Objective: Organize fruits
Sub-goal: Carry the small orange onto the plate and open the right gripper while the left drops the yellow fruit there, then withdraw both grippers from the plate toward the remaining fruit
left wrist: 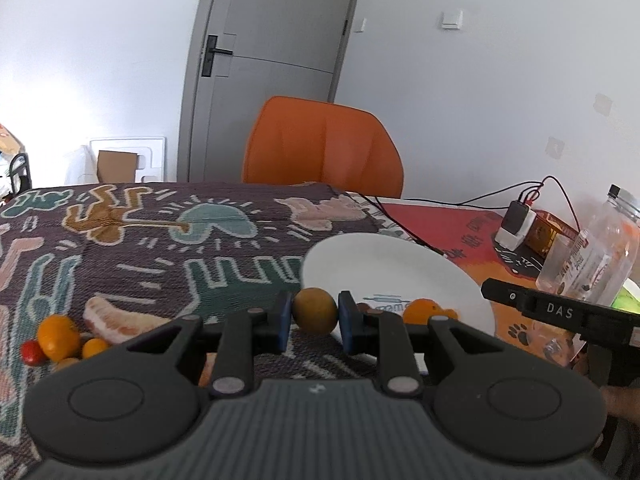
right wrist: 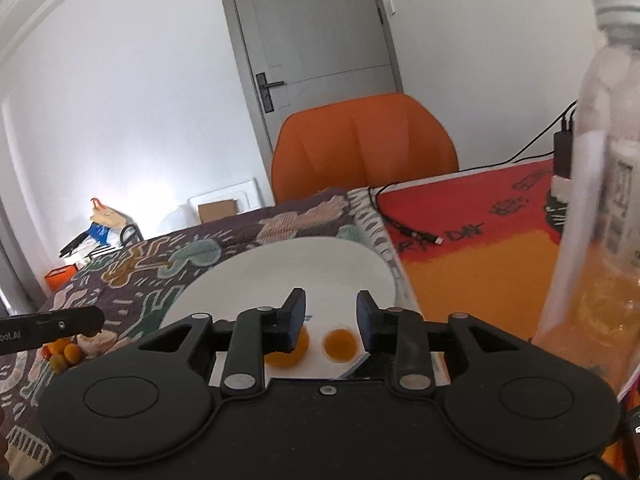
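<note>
1. Between the blue pads of the left gripper [left wrist: 315, 314], at the lower centre of the left wrist view, sits a small yellow-brown fruit [left wrist: 315, 310] — nearly round, so no long axis stands out. Both pads press against its sides, and it hangs at the left rim of the white plate [left wrist: 400, 264].
2. Its skin is dull olive-gold, smooth, darker than the bright orange pieces around it.
3. On the plate, just right of the held fruit, lies an orange fruit [left wrist: 426, 309]; the right wrist view shows two orange fruits [right wrist: 340, 345] on the plate's near part, one half hidden behind a finger.
4. At the lower left of the left view a heap remains on the patterned cloth [left wrist: 160, 248]: an orange mandarin [left wrist: 59, 337], a red cherry tomato [left wrist: 32, 353], a smaller orange fruit [left wrist: 95, 347] and a pale peeled citrus segment [left wrist: 120, 322] lying long-side across the frame.
5. Left gripper is level, pointing toward the orange chair [left wrist: 322, 146], low over the cloth.
6. Right gripper [right wrist: 331, 320] hovers over the plate's near edge with its jaws parted and nothing between them — the fruit below shows through the gap.
7. A clear plastic bottle [right wrist: 604, 200] stands at the right edge of the right view, on the red and orange mat [right wrist: 472, 248].
</note>
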`<state>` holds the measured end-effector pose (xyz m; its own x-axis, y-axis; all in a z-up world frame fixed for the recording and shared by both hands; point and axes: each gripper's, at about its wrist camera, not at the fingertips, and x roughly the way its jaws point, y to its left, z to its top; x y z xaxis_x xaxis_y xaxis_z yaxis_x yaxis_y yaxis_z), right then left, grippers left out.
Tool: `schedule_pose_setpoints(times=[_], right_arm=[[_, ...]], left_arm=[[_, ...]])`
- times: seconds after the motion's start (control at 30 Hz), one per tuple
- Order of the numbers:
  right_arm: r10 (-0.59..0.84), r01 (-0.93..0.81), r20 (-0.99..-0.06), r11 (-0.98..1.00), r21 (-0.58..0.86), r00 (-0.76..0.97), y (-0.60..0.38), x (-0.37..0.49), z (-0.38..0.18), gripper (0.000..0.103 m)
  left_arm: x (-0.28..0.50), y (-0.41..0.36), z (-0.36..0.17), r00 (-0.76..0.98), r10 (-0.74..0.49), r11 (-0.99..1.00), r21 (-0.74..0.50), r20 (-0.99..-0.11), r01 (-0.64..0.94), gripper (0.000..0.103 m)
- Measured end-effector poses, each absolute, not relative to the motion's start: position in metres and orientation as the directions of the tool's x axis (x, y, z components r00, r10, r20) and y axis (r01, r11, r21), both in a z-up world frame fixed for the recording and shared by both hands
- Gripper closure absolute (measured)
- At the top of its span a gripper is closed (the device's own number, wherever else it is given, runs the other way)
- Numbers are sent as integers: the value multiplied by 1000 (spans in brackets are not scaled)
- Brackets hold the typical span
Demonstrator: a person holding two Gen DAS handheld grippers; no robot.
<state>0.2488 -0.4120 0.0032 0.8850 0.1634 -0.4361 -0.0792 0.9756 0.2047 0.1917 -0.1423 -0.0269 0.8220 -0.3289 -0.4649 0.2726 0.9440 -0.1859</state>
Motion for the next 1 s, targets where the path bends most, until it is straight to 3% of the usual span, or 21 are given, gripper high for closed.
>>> schedule_pose_setpoints(times=[0.4,0.67,1.0], right_arm=[[204,-103,-429,964,246,880,-407,216,1,59],[216,-110,-425,959,260,879,-407,209,2,52],[245,-131,-432,952,276,868,-394,208,-2,44]], left_arm=[[205,-182,-34,785,-378,925,-170,-491,339,80],[205,-181,-34,796,-352,935,-153,-492,319,69],[192,-139,-37,818,-277,961,-158,-504,228,39]])
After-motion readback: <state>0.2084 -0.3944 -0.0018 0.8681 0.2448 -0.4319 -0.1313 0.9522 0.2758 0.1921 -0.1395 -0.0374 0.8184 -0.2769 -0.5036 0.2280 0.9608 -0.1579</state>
